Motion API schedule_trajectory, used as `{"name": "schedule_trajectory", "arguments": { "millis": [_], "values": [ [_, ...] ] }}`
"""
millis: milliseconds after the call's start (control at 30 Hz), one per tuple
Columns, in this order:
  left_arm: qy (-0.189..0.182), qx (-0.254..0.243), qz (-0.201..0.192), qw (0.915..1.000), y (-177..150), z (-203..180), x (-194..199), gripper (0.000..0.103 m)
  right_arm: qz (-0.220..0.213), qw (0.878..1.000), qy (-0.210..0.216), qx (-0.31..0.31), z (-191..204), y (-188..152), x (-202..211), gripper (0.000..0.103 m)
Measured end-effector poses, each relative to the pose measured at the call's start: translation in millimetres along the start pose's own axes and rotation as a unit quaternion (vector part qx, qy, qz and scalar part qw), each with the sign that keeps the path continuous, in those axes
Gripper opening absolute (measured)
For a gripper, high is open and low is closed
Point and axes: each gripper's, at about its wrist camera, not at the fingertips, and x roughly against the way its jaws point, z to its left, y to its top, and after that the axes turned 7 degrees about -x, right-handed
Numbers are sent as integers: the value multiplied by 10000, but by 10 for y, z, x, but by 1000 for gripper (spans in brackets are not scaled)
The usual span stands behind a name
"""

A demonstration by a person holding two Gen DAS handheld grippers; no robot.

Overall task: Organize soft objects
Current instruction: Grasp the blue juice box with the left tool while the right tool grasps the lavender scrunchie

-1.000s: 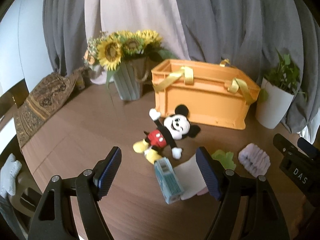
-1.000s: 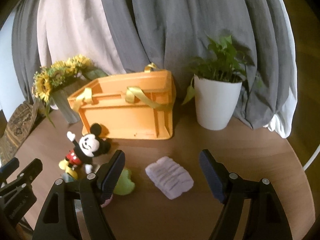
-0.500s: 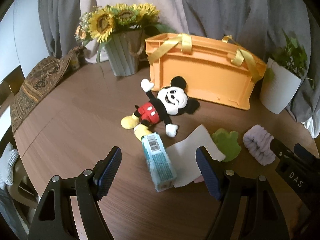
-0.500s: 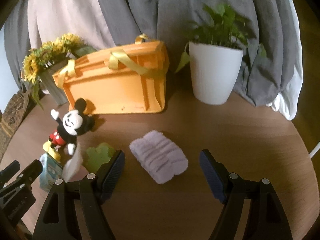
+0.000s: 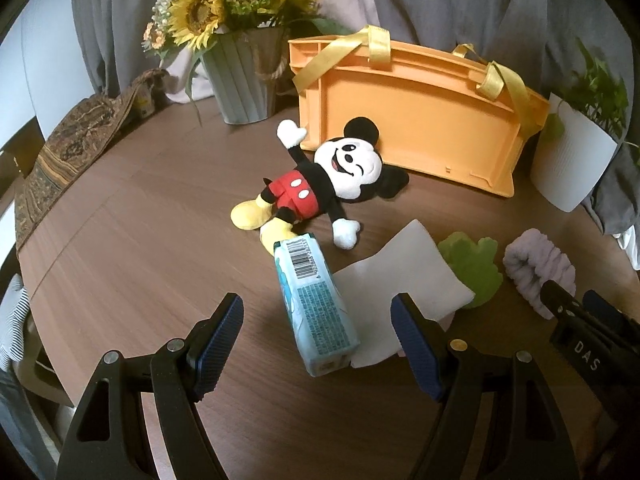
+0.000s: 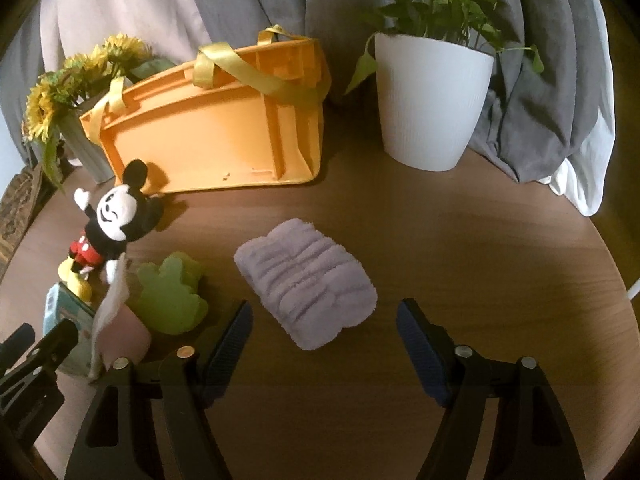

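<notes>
A Mickey Mouse plush point(image 5: 320, 184) lies on the round wooden table in front of an orange basket point(image 5: 420, 120) with yellow straps. A light blue tissue pack point(image 5: 316, 304) lies on a white cloth point(image 5: 404, 276), between the fingers of my left gripper point(image 5: 318, 340). Those jaws are closing, pads clear of the pack. A green leaf-shaped cloth point(image 6: 172, 292) lies beside it. My right gripper point(image 6: 324, 332) hangs over the near end of a fluffy lilac cloth point(image 6: 304, 276). Its jaws are closing and do not touch the cloth.
A grey vase of sunflowers point(image 5: 244, 76) stands left of the basket, a white plant pot point(image 6: 432, 100) to its right. Grey and pale curtains hang behind. A patterned cloth point(image 5: 68, 152) drapes over the table's left edge. The table's right edge point(image 6: 616, 280) curves close by.
Both grippers have sunk toward the table and tipped further down, so the tissue pack and the lilac cloth now lie closer between their fingers. The right jaws have narrowed a little.
</notes>
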Motion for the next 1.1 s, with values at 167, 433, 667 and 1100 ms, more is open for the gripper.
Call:
{"name": "schedule_trajectory", "arguments": {
  "millis": [167, 433, 667, 1100],
  "values": [
    [-56, 10, 39, 10000, -6, 9, -47, 63, 169, 9998, 28, -28, -8, -1, -68, 52],
    [-242, 85, 204, 9995, -29, 72, -124, 36, 195, 9998, 7, -27, 30, -12, -56, 27],
    [-223, -21, 158, 9996, -37, 125, -89, 30, 140, 9999, 46, -13, 87, -8, 28, 20],
    [-241, -295, -369, 9986, 65, 220, 199, 26, -298, 9995, 83, -38, 198, 79, 382, 18]
  ]
}}
